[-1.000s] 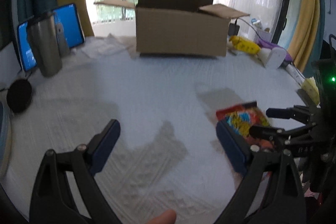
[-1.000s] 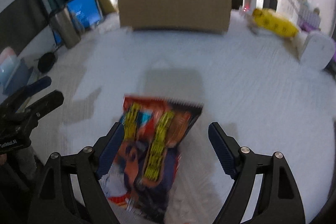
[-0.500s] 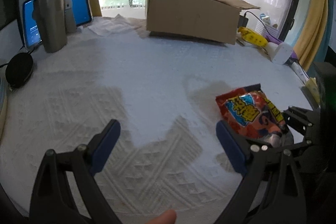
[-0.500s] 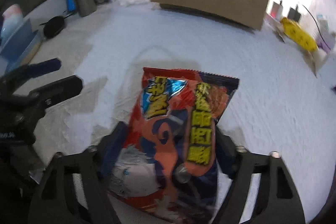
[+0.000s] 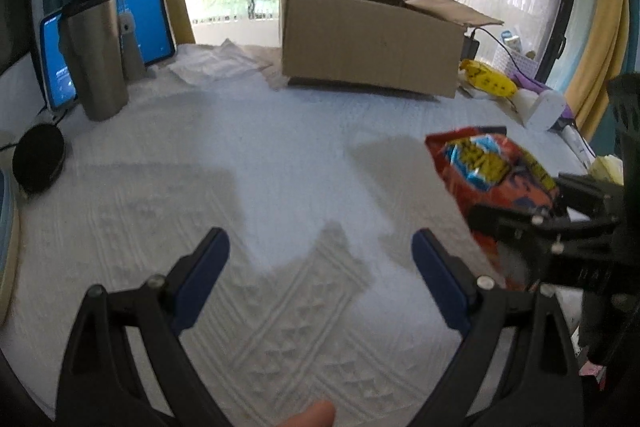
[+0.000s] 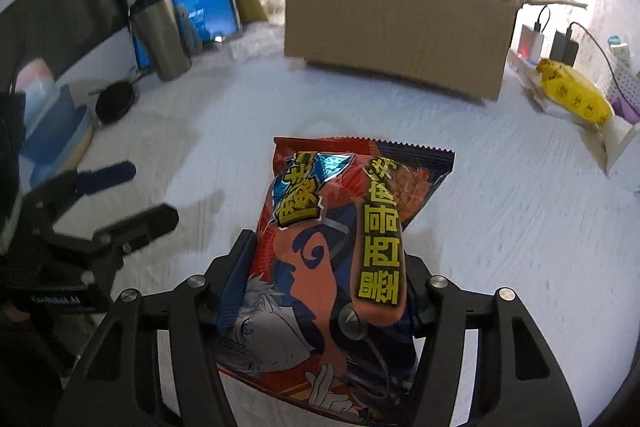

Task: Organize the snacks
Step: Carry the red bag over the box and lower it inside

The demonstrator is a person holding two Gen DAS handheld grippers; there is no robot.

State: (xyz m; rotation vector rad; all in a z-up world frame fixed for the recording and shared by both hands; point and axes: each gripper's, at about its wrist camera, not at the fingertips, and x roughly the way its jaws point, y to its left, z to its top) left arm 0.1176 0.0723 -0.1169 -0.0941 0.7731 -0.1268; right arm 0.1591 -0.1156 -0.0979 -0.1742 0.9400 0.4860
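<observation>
1. two grippers show over a white textured bench (image 5: 248,155).
2. right gripper (image 6: 324,291): its jaws are closing, pads pressed on both sides of a red and blue snack bag (image 6: 340,227), which is lifted off the bench at 6 o'clock in the right wrist view. yellow chinese characters and a cartoon face are printed on it; i cannot read them.
3. left gripper (image 5: 320,267): jaws wide apart, nothing between them. white lettering on its body in the right wrist view looks like "genrobot.ai".
4. an open cardboard box (image 6: 396,31) stands at 12 o'clock, with no readable marking.
5. a blue-lit tablet (image 5: 144,23) at 10 o'clock shows text too small to read, behind a steel tumbler (image 5: 96,59).
</observation>
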